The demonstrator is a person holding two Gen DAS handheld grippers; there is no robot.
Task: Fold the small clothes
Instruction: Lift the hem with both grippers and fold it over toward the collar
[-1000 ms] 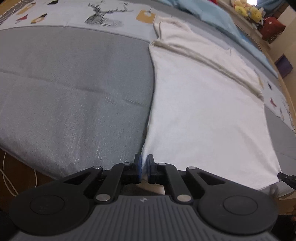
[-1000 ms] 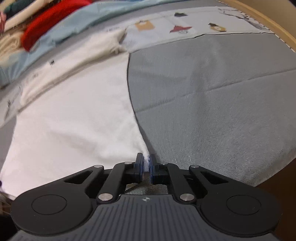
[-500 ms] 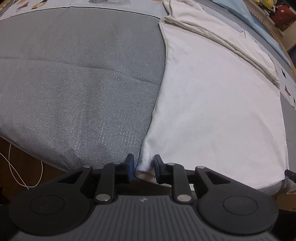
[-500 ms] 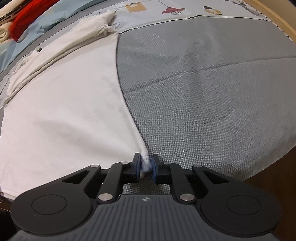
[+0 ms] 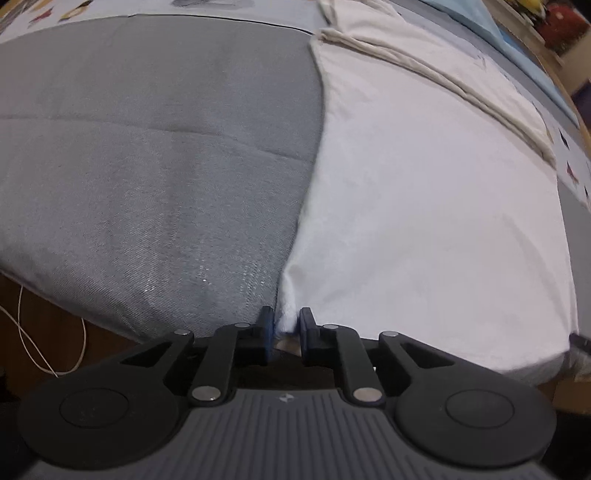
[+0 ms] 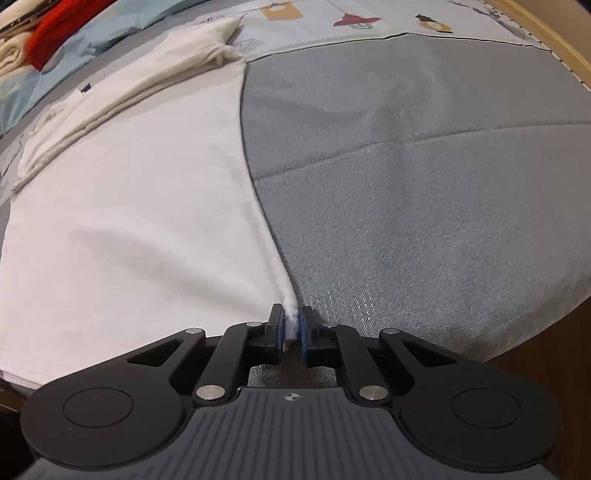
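Shirt (image 5: 424, 206) lengthwise away, both claws pinching hem.

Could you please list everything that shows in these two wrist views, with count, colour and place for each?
white garment: one, white, spread flat on the bed, its far part folded over in a cream band.
grey cover: one, grey, under and beside the garment.
printed sheet: one, pale with small pictures, along the far edge.
light blue fabric: one, beyond the garment.
red cloth: one, red, far corner, right wrist view.
white cable: one, on the floor, left wrist view.
left gripper: one, black, blue pads, around the garment's near corner, a gap still showing.
right gripper: one, black, pinching the other near corner.
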